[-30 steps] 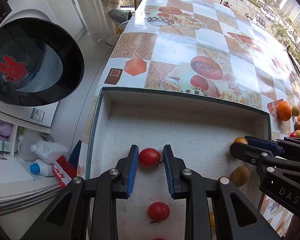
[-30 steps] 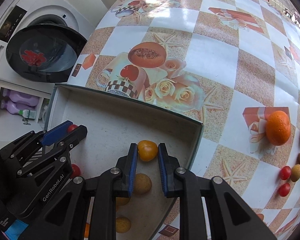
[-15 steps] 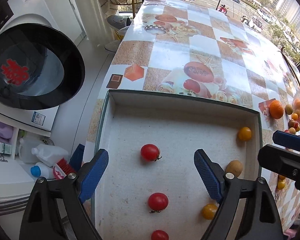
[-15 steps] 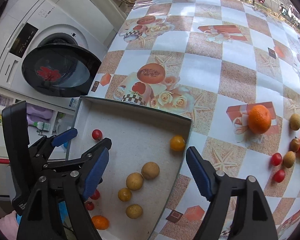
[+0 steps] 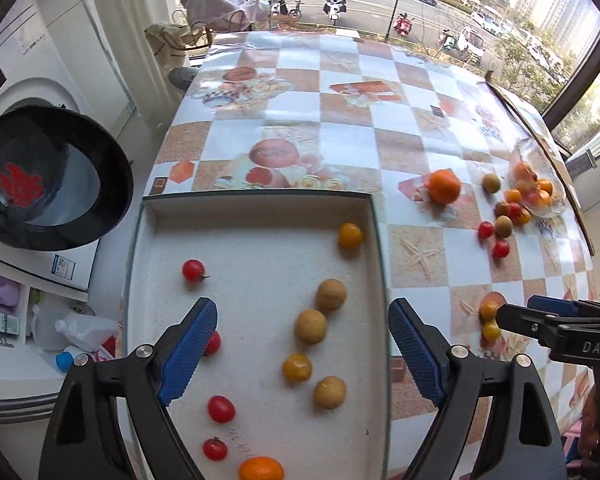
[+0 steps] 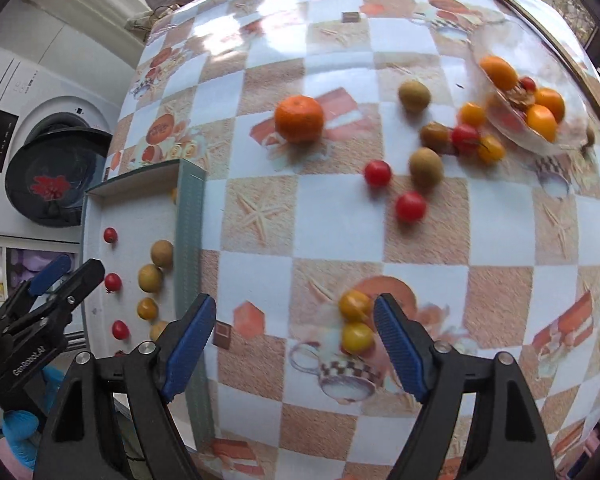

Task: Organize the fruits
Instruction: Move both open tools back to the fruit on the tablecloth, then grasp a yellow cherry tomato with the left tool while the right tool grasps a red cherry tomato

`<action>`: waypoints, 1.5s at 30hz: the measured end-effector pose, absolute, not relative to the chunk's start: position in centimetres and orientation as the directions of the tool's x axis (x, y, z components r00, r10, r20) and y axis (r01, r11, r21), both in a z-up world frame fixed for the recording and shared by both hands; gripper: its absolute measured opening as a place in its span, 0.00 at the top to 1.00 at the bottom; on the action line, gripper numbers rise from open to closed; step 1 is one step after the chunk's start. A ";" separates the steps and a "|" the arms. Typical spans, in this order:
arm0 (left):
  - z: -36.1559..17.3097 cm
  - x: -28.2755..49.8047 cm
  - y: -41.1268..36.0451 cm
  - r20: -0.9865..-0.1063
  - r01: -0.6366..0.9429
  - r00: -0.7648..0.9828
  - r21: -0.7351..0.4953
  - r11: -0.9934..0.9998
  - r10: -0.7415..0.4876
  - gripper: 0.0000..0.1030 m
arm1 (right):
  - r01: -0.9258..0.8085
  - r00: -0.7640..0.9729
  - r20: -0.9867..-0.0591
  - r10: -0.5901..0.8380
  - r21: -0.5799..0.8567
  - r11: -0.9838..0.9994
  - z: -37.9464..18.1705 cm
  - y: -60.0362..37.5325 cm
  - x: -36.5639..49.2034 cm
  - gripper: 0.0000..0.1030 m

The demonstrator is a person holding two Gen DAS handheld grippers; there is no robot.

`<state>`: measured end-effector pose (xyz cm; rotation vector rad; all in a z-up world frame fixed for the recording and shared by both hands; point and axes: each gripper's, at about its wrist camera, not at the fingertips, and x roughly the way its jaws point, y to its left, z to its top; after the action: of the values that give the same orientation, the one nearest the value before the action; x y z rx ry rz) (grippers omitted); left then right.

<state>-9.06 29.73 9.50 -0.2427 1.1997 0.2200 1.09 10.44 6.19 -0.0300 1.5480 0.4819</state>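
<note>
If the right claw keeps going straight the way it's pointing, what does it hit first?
Probably the bare tablecloth. The open right claw points down at it, and the two yellow tomatoes sit just inside its right finger. Depth is unclear.

I see tablecloth point(image 5: 352, 148) glossy, printed, looks like vinyl | tray point(image 5: 260, 264) floor matt white, grainy like foam | left gripper point(image 5: 304, 344) matt black plastic, pads point(image 5: 188, 344) ribbed blue | tomatoes point(image 5: 193, 270) shiny-skinned
</note>
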 end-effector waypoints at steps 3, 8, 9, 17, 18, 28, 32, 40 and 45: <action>9.9 -9.3 26.9 -0.937 -0.264 0.348 -0.090 0.960 0.008 0.15 | -0.262 -0.058 -0.967 0.246 0.253 0.931 5.6 6.8 0.6 0.19; 9.3 -9.5 22.1 -0.946 -0.200 0.323 -0.106 0.974 -0.037 0.15 | -0.187 -0.053 -0.977 0.208 0.215 0.959 4.9 2.1 0.7 0.19; 8.9 -9.5 21.3 -0.949 -0.192 0.312 -0.109 0.975 -0.044 0.15 | -0.179 -0.050 -0.978 0.203 0.209 0.961 4.9 1.4 0.8 0.19; 6.2 -8.8 16.3 -0.955 -0.206 0.284 -0.148 0.967 -0.085 0.15 | -0.195 -0.031 -0.975 0.218 0.220 0.956 4.4 0.3 3.2 0.19; 5.9 -8.6 15.9 -0.955 -0.216 0.285 -0.154 0.964 -0.088 0.15 | -0.207 -0.028 -0.974 0.226 0.227 0.952 4.4 0.5 3.6 0.19; 3.7 -7.1 13.8 -0.954 -0.285 0.290 -0.162 0.945 -0.076 0.15 | -0.376 -0.047 -0.960 0.276 0.273 0.886 3.2 4.7 7.3 0.36; 3.1 -6.6 13.3 -0.957 -0.299 0.285 -0.151 0.942 -0.063 0.31 | -0.408 -0.069 -0.959 0.275 0.279 0.870 2.1 5.9 7.8 0.46; 2.0 -5.8 12.3 -0.966 -0.296 0.257 -0.111 0.949 -0.033 0.47 | -0.477 -0.064 -0.959 0.277 0.274 0.835 1.7 8.5 8.2 0.62; 2.1 -5.3 12.0 -0.959 -0.256 0.265 -0.170 0.952 -0.100 0.78 | -0.468 -0.052 -0.961 0.272 0.264 0.843 1.7 8.8 8.3 0.79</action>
<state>-5.33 11.98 2.07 -0.3184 1.3053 0.1076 8.27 8.77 1.68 -0.1632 1.5084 0.6053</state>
